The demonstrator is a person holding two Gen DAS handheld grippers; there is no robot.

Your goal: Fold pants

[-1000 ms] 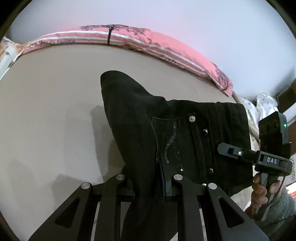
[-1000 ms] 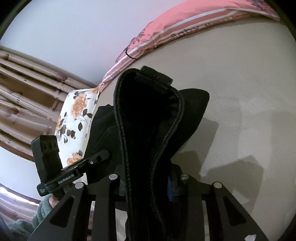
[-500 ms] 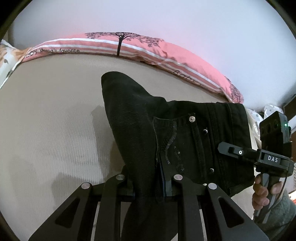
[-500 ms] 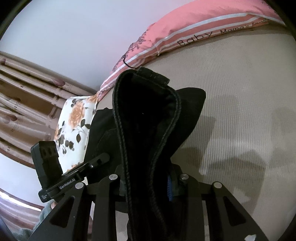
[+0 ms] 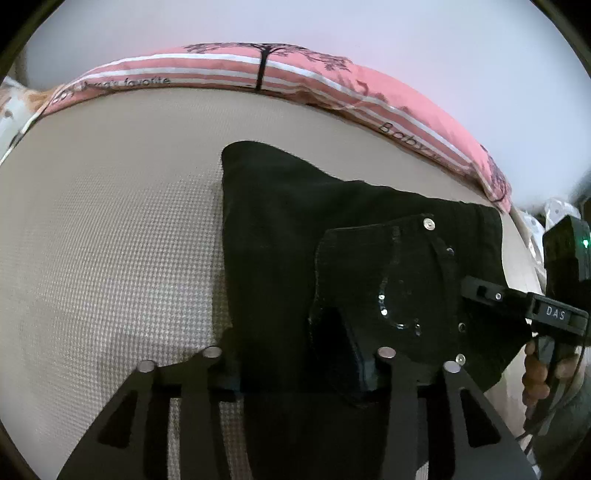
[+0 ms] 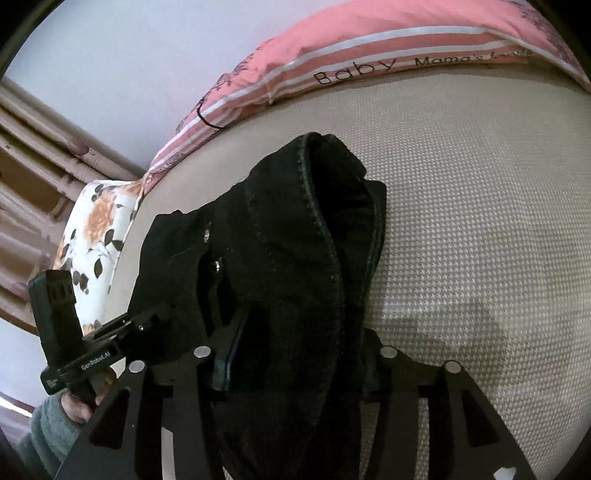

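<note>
left gripper [image 5: 299,363]: nearest in the left wrist view; jaws opening, spread with the pants running up between them; whether the pads press the cloth cannot be told
right gripper [image 6: 295,360]: nearest in the right wrist view; jaws opening, a thick fold of the pants between them, cloth bulging over the left pad
pants [image 5: 369,280]: black denim, lying on the bed in front of both grippers, toward its right side in the left wrist view; pocket, rivets and a metal button face up; one pointed corner reaches toward the far edge
waistband [image 6: 317,206]: stitched edge, doubled over and humped up in the right wrist view
right hand [image 5: 537,373]: at the right edge of the left wrist view, fingers around the other tool's handle, grey sleeve below
left hand [image 6: 79,400]: at the lower left of the right wrist view, holding the handle marked GenRobot.AI
bed [image 5: 110,258]: beige waffle-weave cover, bare to the left of the pants
floral pillow [image 6: 96,236]: white with orange blooms, at the bed's far left corner in the right wrist view
pink pillow [image 5: 280,77]: striped, tree print and lettering, along the far edge against the wall
wall [image 5: 332,29]: pale, plain, behind the pillow
curtain [image 6: 33,173]: brownish folds at the far left in the right wrist view
</note>
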